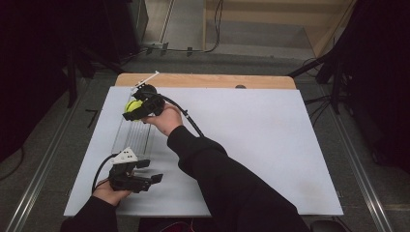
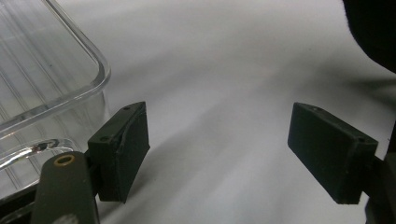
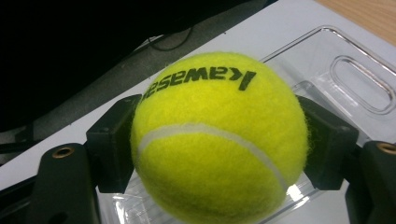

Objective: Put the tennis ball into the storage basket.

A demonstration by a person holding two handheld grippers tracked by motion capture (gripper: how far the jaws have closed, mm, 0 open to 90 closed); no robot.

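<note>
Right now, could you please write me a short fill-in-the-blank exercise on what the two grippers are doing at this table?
The right gripper is shut on a yellow ____ ball.
It holds that ball above a clear plastic ____.
The left gripper has its jaws ____, with nothing between them.
The word printed on the tennis ball is in ____ ink.

Missing words: tennis; tray; open; black

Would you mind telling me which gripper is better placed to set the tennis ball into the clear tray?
Right: the right gripper already holds the tennis ball above the clear tray; the left gripper is open beside it.
</note>
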